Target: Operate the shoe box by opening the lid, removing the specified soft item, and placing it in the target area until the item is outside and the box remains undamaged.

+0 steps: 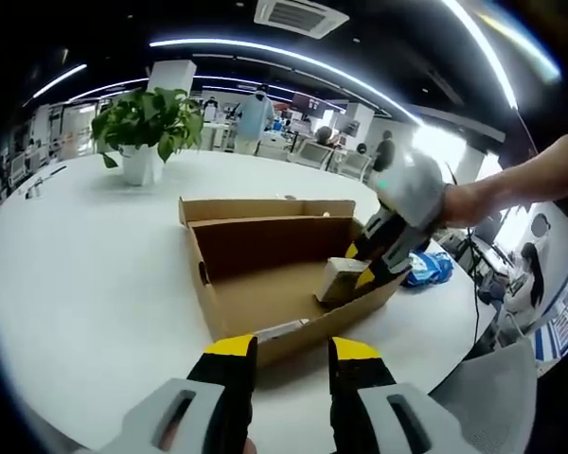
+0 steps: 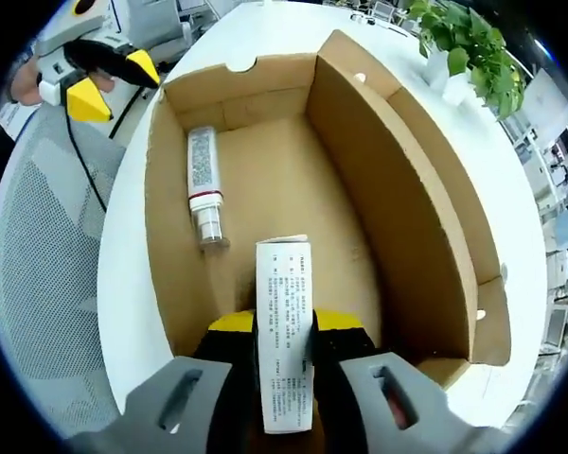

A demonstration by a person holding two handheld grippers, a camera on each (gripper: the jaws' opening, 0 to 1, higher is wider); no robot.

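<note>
1. Left gripper view: the shoe box [image 1: 265,274] sits open on the white table [image 1: 85,284], its lid folded back toward the potted plant [image 1: 144,128]. The left tongs [image 1: 292,352] hover at the box's near wall, jaws parted narrowly and holding nothing. The right tongs [image 1: 360,274] reach in from the right side, closed on a small white carton [image 1: 341,279] low inside the box.
2. Right gripper view: the right tongs [image 2: 284,326] clamp the carton [image 2: 284,312] between their yellow tips; it stands lengthwise over the box floor [image 2: 284,180]. A white tube [image 2: 204,184] lies well apart along the left wall, untouched.
3. The step looks like removal: lid open, item gripped but not yet out. Next move, as I judge: lift straight up clear of the cardboard walls, then carry to the target area.
</note>
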